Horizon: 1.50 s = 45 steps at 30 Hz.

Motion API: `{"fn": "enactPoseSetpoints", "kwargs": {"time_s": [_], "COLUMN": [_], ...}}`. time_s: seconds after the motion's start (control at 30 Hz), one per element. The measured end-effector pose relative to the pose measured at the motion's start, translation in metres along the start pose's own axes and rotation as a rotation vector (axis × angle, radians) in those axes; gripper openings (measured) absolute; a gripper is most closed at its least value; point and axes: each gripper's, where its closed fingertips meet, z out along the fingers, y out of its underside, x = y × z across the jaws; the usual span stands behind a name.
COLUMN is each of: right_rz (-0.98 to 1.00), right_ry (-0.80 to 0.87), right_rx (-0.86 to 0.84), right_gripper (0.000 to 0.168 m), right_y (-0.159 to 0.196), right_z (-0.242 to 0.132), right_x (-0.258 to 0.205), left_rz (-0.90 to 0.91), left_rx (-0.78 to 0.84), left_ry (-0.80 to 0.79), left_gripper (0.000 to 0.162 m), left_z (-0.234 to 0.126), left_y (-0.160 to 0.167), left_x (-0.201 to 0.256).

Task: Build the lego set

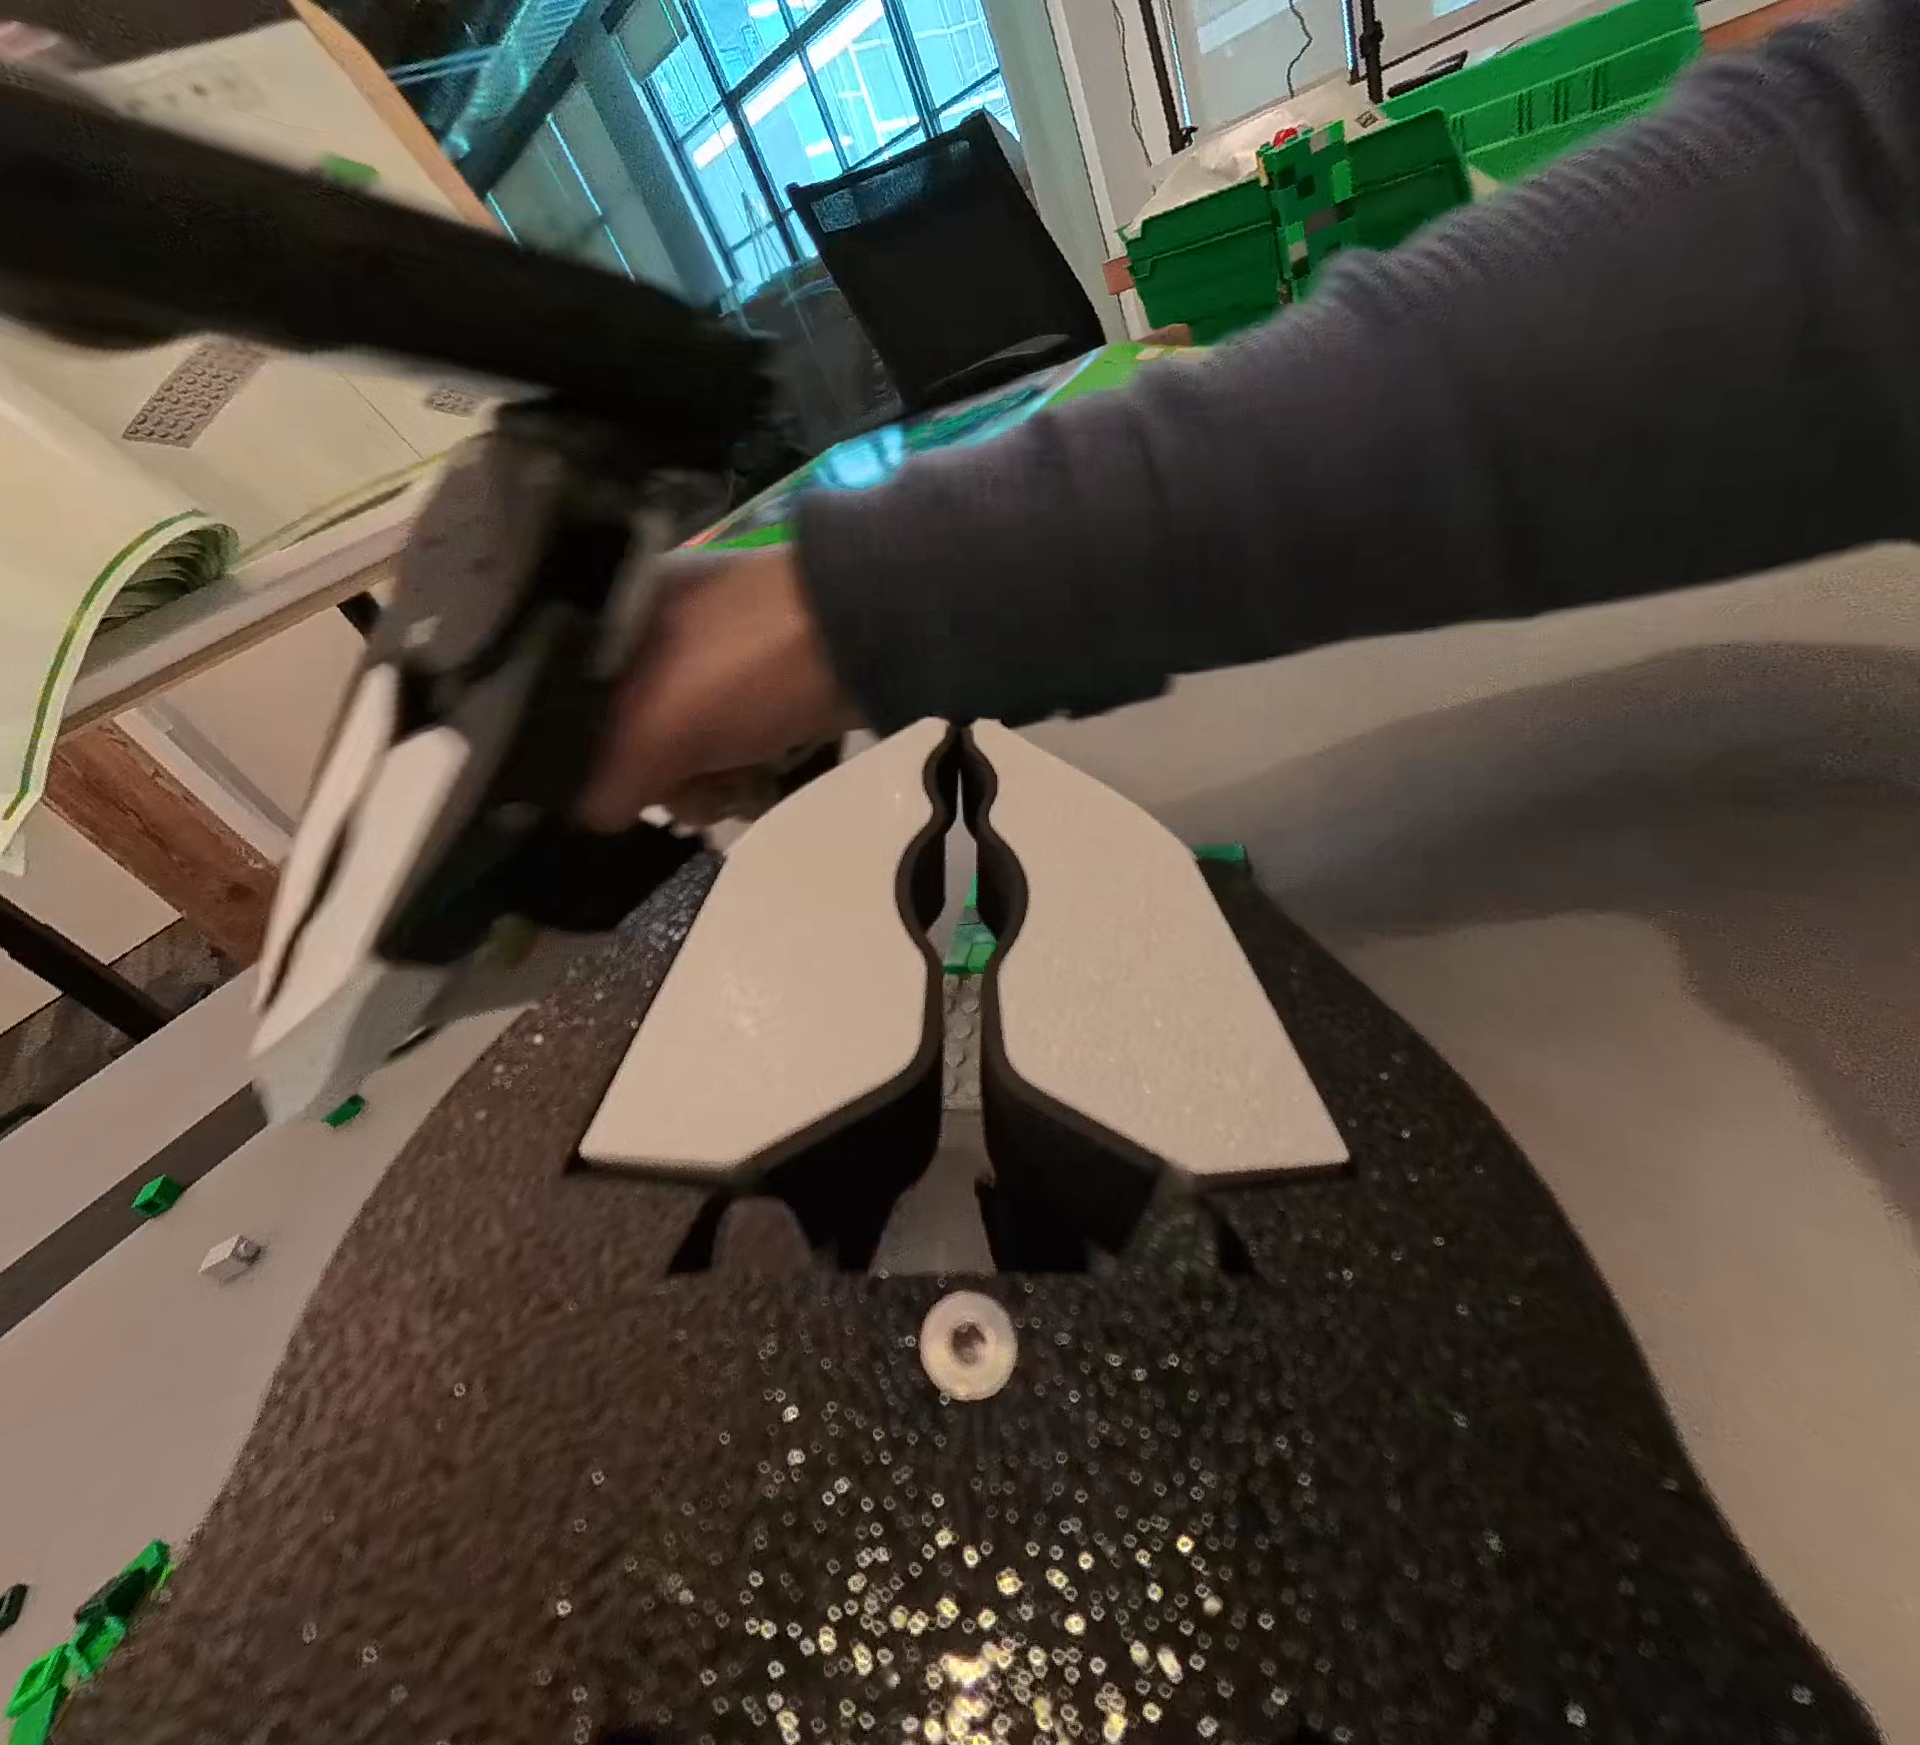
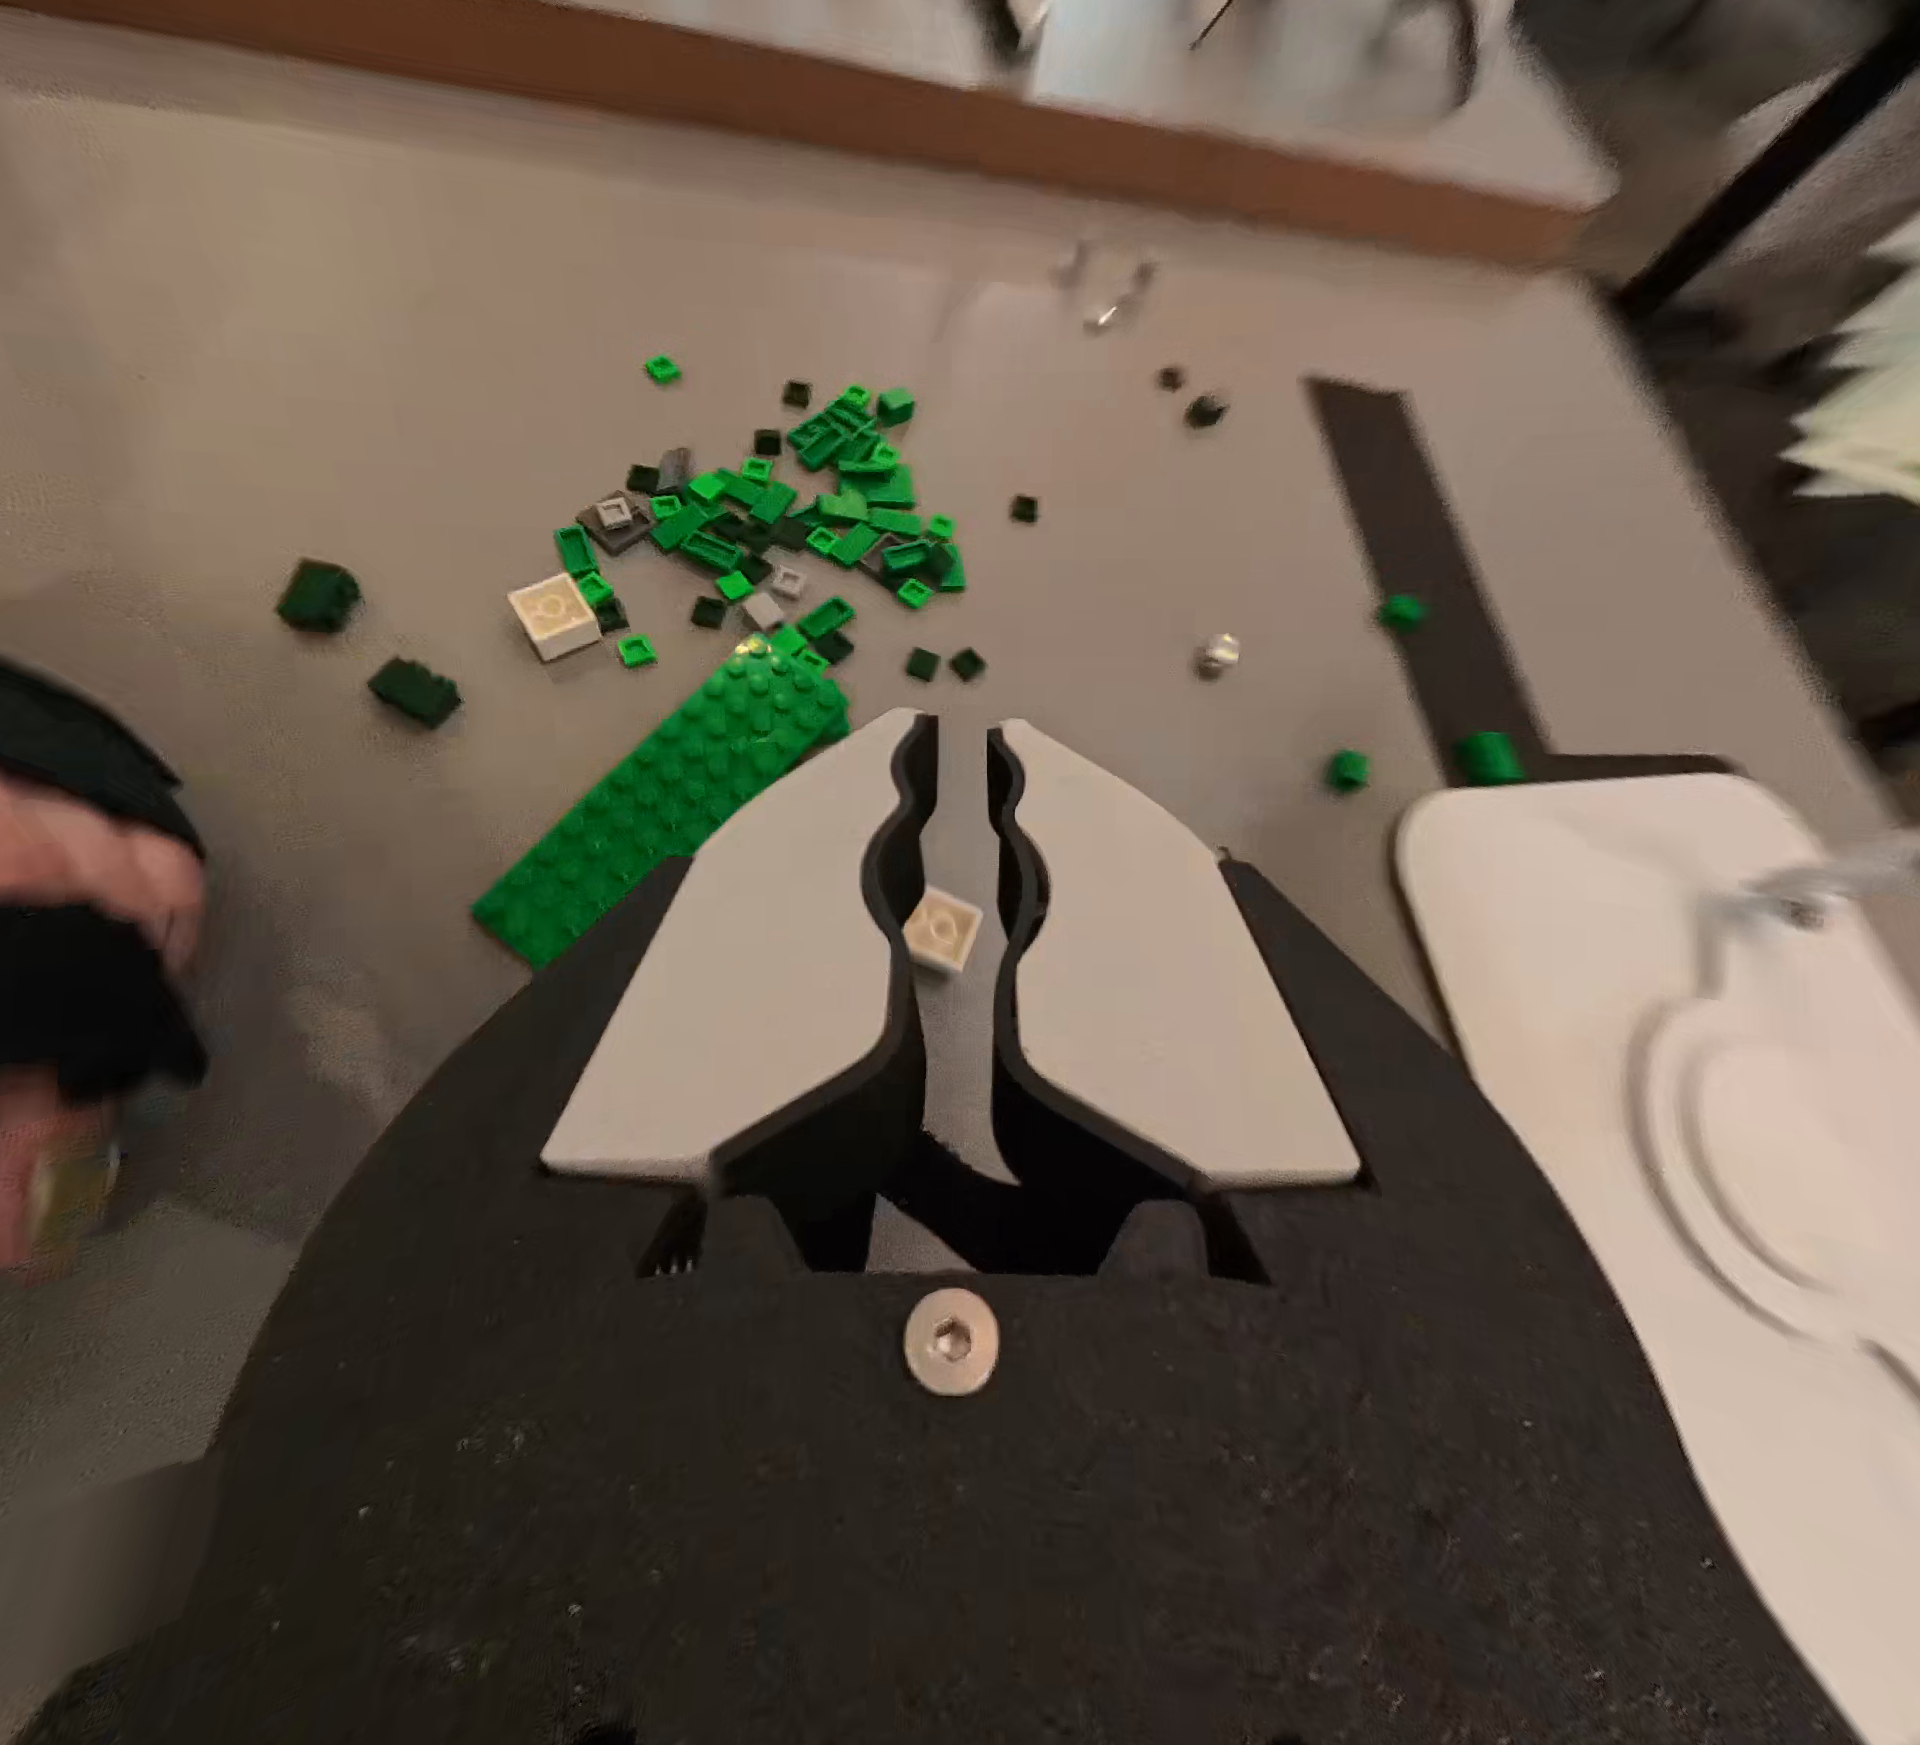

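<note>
In the left wrist view my left gripper (image 1: 958, 753) is shut, tips touching; through the gap lower down I see bits of green lego (image 1: 966, 952) and a grey studded plate (image 1: 961, 1046). The right gripper (image 1: 312, 989), blurred, hangs at the left, held by a hand in a grey sleeve (image 1: 1351, 490). In the right wrist view my right gripper (image 2: 961, 731) is open by a narrow gap above the table. A small white brick (image 2: 942, 932) shows between its fingers; I cannot tell if they touch it. A green baseplate (image 2: 675, 802) and a pile of green pieces (image 2: 810, 511) lie just ahead.
Loose green bricks (image 2: 1345, 770) and a dark strip (image 2: 1423, 573) lie to the right, beside a white panel (image 2: 1558, 968). A hand (image 2: 83, 968) is at the left. An instruction booklet (image 1: 156, 448), a black chair (image 1: 935, 272) and green crates (image 1: 1455, 168) stand beyond. About 15 cm separates my left fingertips from my right.
</note>
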Motion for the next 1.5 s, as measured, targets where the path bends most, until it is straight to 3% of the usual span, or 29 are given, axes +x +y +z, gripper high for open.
{"fn": "enactPoseSetpoints", "kwargs": {"time_s": [0.2,0.4,0.83,0.9,1.0,1.13,1.27,1.3,1.33,1.5], "right_rz": [0.413,0.476,0.382,0.351,0.268,0.234,0.221,0.224,0.238,0.177], "right_ry": [-0.262,-0.248,-0.127,-0.123,-0.095,-0.096,-0.04,-0.038,-0.021,-0.01], "right_rx": [-0.494,-0.759,-0.8,-0.816,-0.808,-0.663,-0.485,-0.45,-0.428,-0.381], "right_gripper": [0.017,0.02,0.018,0.007,0.007,0.007,0.007,0.007,0.007,0.007], "right_y": [0.013,0.031,0.034,0.035,0.034,0.02,0.021,0.026,0.033,0.073], "right_z": [0.058,0.076,0.088,0.088,0.087,0.057,-0.01,-0.027,-0.042,-0.096], "right_x": [-0.008,-0.012,-0.008,-0.01,-0.008,-0.001,0.012,0.011,0.011,-0.011], "left_rz": [-0.034,-0.036,-0.006,-0.005,-0.014,-0.055,-0.082,-0.105,-0.149,-0.243], "left_rx": [-0.001,-0.011,-0.021,-0.023,-0.026,-0.012,-0.127,-0.177,-0.237,-0.509], "left_ry": [-0.006,0.004,0.016,0.017,0.016,0.036,0.057,0.084,0.121,0.27], "left_gripper": [0.0,0.0,0.0,0.0,0.0,0.0,0.003,0.024,0.031,0.05], "left_z": [-0.001,0.0,0.002,0.002,0.001,-0.003,-0.008,-0.008,-0.007,0.0], "left_y": [0.002,0.004,0.004,0.004,0.004,0.002,0.017,0.023,0.032,0.074], "left_x": [-0.004,-0.002,0.002,0.002,0.002,-0.003,-0.022,-0.024,-0.023,-0.005]}}
